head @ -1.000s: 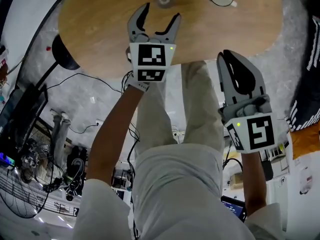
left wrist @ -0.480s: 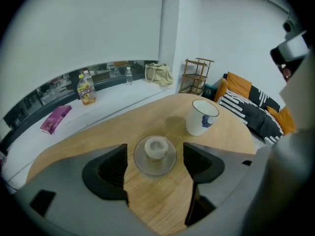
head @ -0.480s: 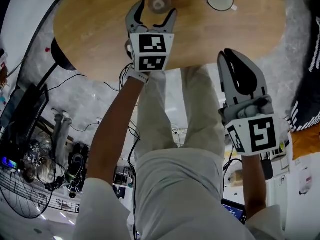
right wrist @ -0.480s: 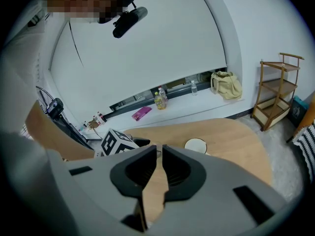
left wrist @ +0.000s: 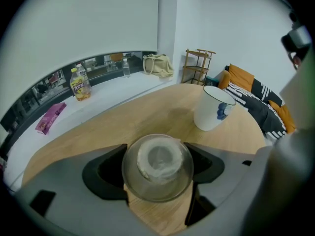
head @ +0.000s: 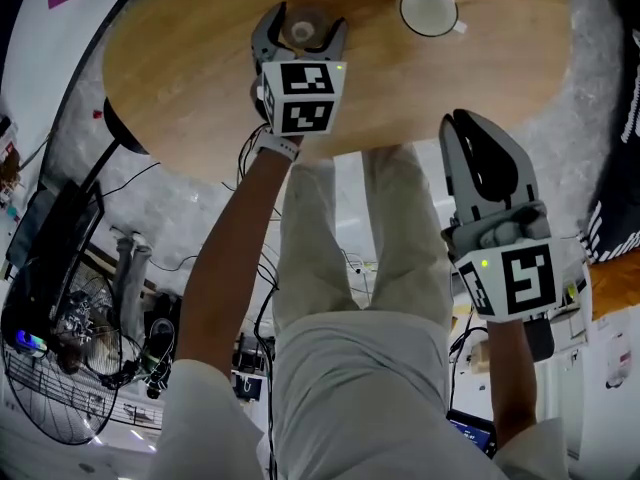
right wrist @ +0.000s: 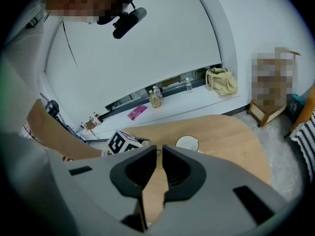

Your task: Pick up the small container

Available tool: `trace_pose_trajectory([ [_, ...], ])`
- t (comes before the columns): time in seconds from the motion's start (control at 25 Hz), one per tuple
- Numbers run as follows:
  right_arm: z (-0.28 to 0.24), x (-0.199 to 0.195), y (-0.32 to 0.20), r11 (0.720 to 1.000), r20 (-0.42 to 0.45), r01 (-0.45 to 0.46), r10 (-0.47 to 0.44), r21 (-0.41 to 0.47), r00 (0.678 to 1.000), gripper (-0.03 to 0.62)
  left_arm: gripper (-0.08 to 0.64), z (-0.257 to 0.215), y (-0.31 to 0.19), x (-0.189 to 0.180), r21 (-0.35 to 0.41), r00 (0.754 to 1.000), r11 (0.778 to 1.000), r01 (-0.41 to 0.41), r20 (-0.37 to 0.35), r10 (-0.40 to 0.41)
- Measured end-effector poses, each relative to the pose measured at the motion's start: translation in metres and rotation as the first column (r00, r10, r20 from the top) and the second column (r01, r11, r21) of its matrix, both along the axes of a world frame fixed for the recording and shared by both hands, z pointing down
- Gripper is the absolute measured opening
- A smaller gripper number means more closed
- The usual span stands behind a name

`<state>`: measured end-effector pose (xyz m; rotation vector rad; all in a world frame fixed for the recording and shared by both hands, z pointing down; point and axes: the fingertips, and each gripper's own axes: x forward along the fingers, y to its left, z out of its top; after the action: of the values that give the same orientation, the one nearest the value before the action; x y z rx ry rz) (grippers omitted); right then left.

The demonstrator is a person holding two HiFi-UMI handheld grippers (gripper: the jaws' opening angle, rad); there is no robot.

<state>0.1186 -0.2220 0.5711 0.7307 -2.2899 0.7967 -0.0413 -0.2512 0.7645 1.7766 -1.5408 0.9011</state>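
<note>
One small container [left wrist: 157,167], round and clear, stands on the smooth oval wooden table [head: 180,78] between the left gripper [head: 302,28] fingers, which have just been opening wide. One white mug [head: 428,10] stands far right. Right gripper [right wrist: 159,151] fingers: closed, empty.

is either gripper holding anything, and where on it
Nothing held yet. The left gripper, jaws just opened wider, flanks the small container without clamping it; the right gripper is shut, empty.

small container [left wrist: 157,167] — clear, round, whitish inside — stands upright on the wooden table [left wrist: 147,117].
</note>
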Motion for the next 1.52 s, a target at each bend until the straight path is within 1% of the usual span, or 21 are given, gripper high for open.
trace_pose_trajectory([
  [0.2, 0.004, 0.004, -0.005, 1.000, -0.001, -0.014, 0.014, -0.009, 1.000, 0.043, 0.339, 0.009, -0.007, 0.004, -0.022, 0.999, 1.000, 0.022, -0.048, -0.023],
  [0.28, 0.007, 0.004, -0.006, 1.000, 0.000, -0.024, 0.024, -0.015, 1.000, 0.043, 0.339, 0.009, -0.007, 0.004, -0.024, 0.998, 0.999, 0.021, -0.051, -0.022],
  [0.6, 0.010, 0.002, -0.010, 0.999, -0.002, -0.039, 0.039, -0.019, 0.999, 0.041, 0.339, 0.007, -0.010, 0.004, 0.050, 0.997, 0.998, 0.034, -0.065, -0.031],
  [0.76, 0.013, 0.002, -0.002, 0.998, -0.012, -0.045, 0.045, -0.036, 0.999, 0.041, 0.341, 0.008, -0.012, 0.004, 0.057, 0.999, 0.998, 0.001, -0.055, 0.002],
  [1.0, 0.013, 0.000, 0.000, 0.997, -0.018, -0.060, 0.059, -0.042, 0.998, 0.041, 0.339, 0.008, -0.015, 0.003, 0.040, 0.999, 0.999, -0.025, -0.031, 0.026],
  [1.24, 0.009, -0.005, -0.001, 0.998, -0.010, -0.062, 0.062, -0.030, 0.998, 0.037, 0.341, 0.006, -0.016, 0.003, 0.064, 0.999, 0.998, -0.018, -0.031, 0.020],
  [1.52, 0.004, -0.011, 0.006, 0.999, -0.009, -0.050, 0.050, -0.013, 0.999, 0.037, 0.340, 0.007, -0.011, 0.002, 0.043, 0.997, 0.998, -0.054, -0.047, 0.056],
])
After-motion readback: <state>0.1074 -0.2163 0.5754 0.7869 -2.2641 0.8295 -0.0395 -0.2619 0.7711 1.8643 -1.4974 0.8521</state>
